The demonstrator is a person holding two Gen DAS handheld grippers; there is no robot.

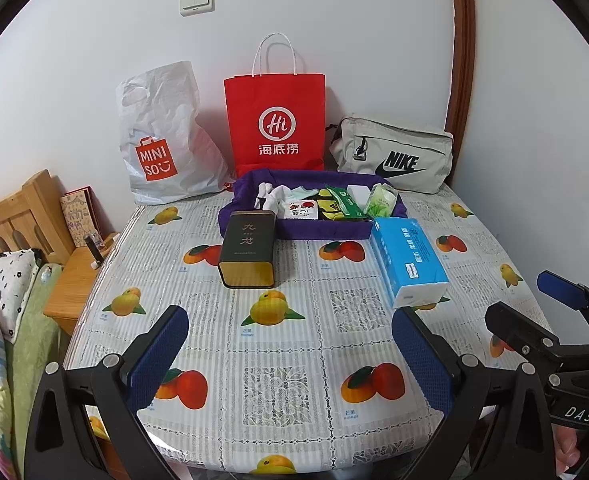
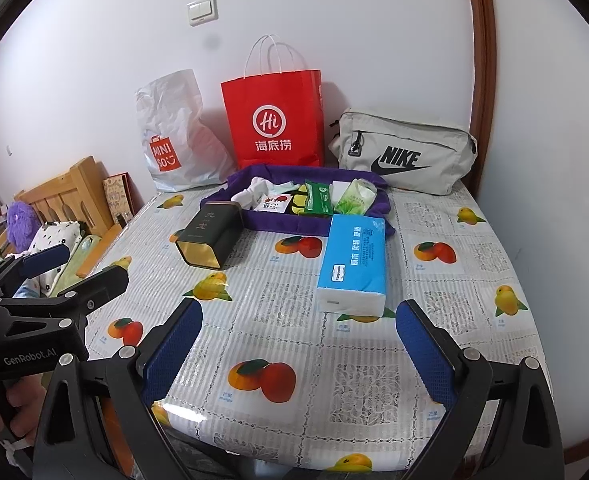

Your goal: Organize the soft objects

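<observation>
Fruit-print worktop (image 2: 278, 312): blue tissue pack (image 2: 354, 264) centre-frame. Your right hand-held gripper (image 2: 298, 344) gapes empty; left hand-held gripper (image 1: 290, 344) likewise. Squeeze its long sides gently.

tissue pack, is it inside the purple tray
No, the tissue pack lies on the table in front of the purple tray.

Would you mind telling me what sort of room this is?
Probably a bedroom at home: a wooden headboard with a floral pillow stands beside the fruit-print table, and shopping bags lean against the wall.
</observation>
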